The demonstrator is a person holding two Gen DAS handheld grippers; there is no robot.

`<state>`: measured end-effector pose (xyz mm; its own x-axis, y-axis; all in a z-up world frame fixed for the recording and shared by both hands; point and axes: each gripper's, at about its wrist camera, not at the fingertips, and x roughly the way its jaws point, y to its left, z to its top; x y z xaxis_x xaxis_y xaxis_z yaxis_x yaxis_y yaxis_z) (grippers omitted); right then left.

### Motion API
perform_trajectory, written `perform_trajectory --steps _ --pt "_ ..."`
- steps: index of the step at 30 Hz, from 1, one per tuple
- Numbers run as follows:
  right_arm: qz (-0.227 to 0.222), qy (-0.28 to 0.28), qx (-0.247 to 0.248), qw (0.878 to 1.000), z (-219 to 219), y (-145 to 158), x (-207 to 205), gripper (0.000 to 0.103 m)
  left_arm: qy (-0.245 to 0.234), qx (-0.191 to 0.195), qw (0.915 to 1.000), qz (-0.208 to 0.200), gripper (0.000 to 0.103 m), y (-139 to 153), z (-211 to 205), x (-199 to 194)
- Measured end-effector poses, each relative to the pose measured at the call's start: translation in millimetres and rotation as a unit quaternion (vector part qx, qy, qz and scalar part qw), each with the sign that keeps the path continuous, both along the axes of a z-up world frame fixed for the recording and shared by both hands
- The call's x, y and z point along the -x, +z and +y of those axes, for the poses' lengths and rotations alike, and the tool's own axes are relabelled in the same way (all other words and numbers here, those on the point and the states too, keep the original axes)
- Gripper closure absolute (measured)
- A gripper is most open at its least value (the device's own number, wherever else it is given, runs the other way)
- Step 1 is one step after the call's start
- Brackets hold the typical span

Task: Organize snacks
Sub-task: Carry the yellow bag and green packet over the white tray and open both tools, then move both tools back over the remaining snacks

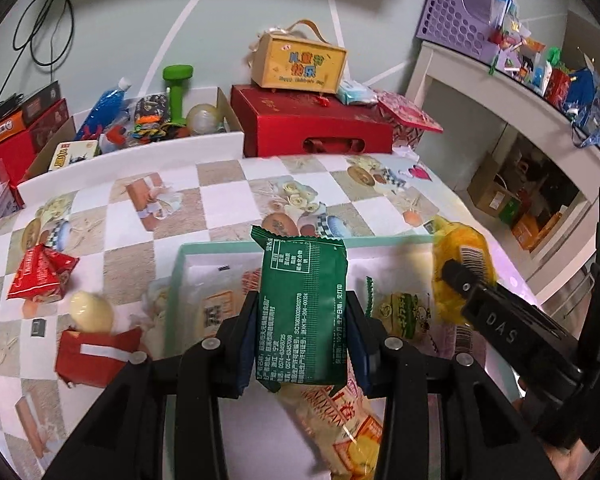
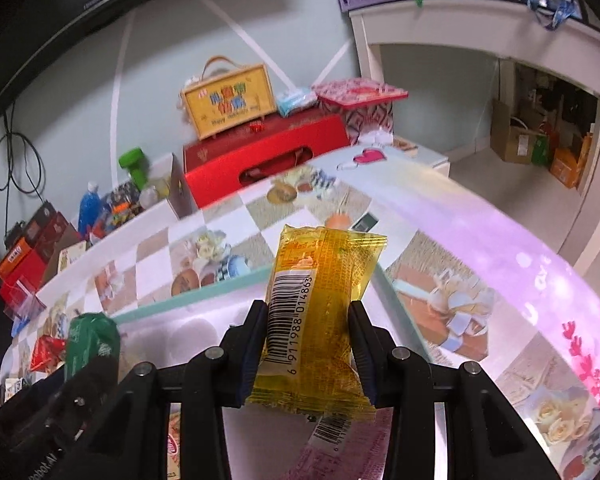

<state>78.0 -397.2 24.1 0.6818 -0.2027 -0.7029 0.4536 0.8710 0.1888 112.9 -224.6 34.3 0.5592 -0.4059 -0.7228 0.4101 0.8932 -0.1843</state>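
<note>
My left gripper (image 1: 302, 316) is shut on a green snack packet (image 1: 303, 312), held upright above a pale green-rimmed tray (image 1: 216, 245). Several snack packs lie in the tray, among them a cream and orange pack (image 1: 340, 432). My right gripper (image 2: 309, 320) is shut on a yellow snack packet (image 2: 314, 320) with a barcode, held over the same tray (image 2: 188, 295). In the left wrist view the right gripper (image 1: 456, 276) and its yellow packet (image 1: 460, 256) show at the right. The green packet (image 2: 92, 340) shows low left in the right wrist view.
Loose snacks lie left of the tray on the checked tablecloth: a red triangular pack (image 1: 40, 276), a pale round one (image 1: 90, 312), a red box (image 1: 92, 354). Behind stand a red gift box (image 1: 316, 128), a yellow case (image 1: 298, 64) and a carton of odds (image 1: 152, 120). A white shelf (image 1: 480, 80) stands right.
</note>
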Motion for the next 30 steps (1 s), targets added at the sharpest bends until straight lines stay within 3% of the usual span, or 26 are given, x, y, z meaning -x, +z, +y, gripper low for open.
perform_trajectory --steps 11,12,13,15,25,29,30 --pt "0.014 0.011 -0.005 1.000 4.7 -7.7 -7.4 0.059 -0.006 -0.015 0.9998 0.011 0.062 -18.1 -18.0 -6.6" --pt "0.017 0.011 -0.004 1.000 4.5 -8.1 -7.9 0.058 -0.005 -0.014 0.9998 0.012 0.058 -18.5 -18.1 -7.2" --pt "0.021 0.009 -0.004 1.000 4.4 -8.7 -8.1 0.058 -0.005 -0.015 0.9997 0.016 0.047 -18.4 -18.6 -8.1" --pt "0.022 0.006 -0.007 1.000 2.4 -8.8 -7.6 0.059 -0.001 -0.017 0.9997 0.016 0.039 -17.2 -18.3 -7.8" --pt "0.022 0.000 -0.007 1.000 1.2 0.7 -3.1 0.058 0.007 -0.008 0.9999 0.011 0.036 2.8 -7.9 -3.2" --pt "0.026 -0.004 -0.005 1.000 0.9 3.7 -2.3 0.038 0.027 -0.015 0.9995 0.010 0.023 10.1 -1.4 -3.4" --pt "0.027 -0.005 -0.003 1.000 1.2 4.0 -2.2 0.037 0.034 -0.019 0.9992 0.008 0.019 11.3 0.9 -3.9"
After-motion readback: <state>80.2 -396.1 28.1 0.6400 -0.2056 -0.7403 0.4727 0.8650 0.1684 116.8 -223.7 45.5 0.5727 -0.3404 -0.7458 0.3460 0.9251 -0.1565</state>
